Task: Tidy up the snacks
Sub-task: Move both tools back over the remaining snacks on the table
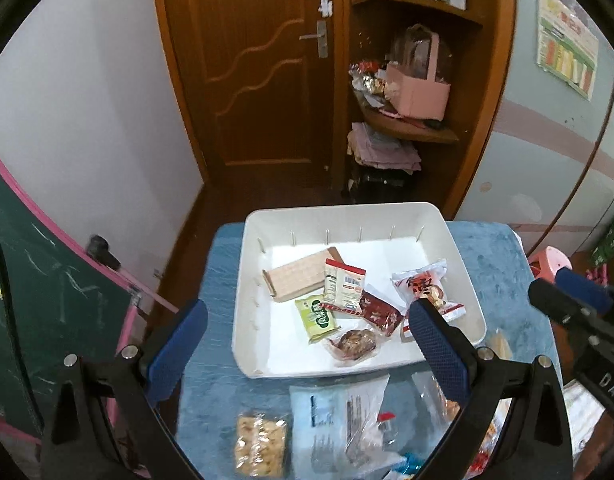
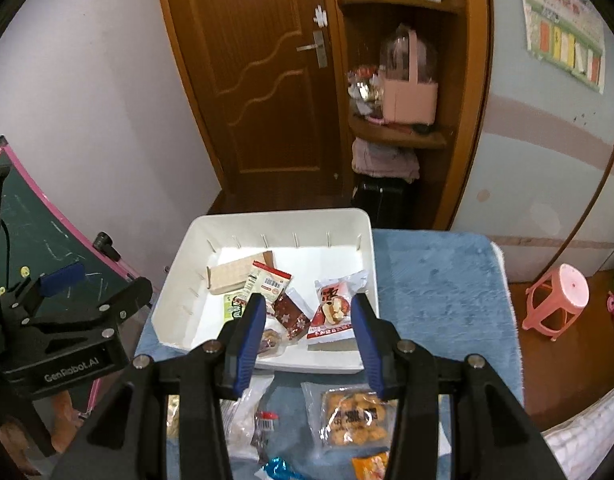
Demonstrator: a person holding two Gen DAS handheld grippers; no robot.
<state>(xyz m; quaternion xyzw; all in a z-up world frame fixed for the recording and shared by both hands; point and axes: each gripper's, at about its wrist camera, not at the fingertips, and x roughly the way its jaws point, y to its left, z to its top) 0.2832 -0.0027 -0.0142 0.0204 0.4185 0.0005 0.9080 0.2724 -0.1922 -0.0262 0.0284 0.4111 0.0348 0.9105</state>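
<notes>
A white bin (image 1: 463, 264) (image 2: 367, 248) stands on a blue-covered table and holds several snack packets: a wafer pack (image 1: 295, 278), a green packet (image 1: 317, 316), a dark red packet (image 1: 381, 312) and a red-and-white packet (image 1: 423, 280) (image 2: 333, 310). Loose packets lie in front of the bin: a cracker pack (image 1: 261, 444), a clear bag (image 1: 347, 416) and a fried snack pack (image 2: 353, 416). My left gripper (image 1: 307, 340) is open and empty above the bin's near edge. My right gripper (image 2: 307, 328) is open and empty above the bin's near edge.
The blue cloth (image 2: 439, 292) has bare room right of the bin. A pink stool (image 2: 555, 300) stands on the floor at right. A green chalkboard (image 1: 47, 292) leans at left. A wooden door (image 1: 259, 72) and shelves (image 1: 411, 128) are behind.
</notes>
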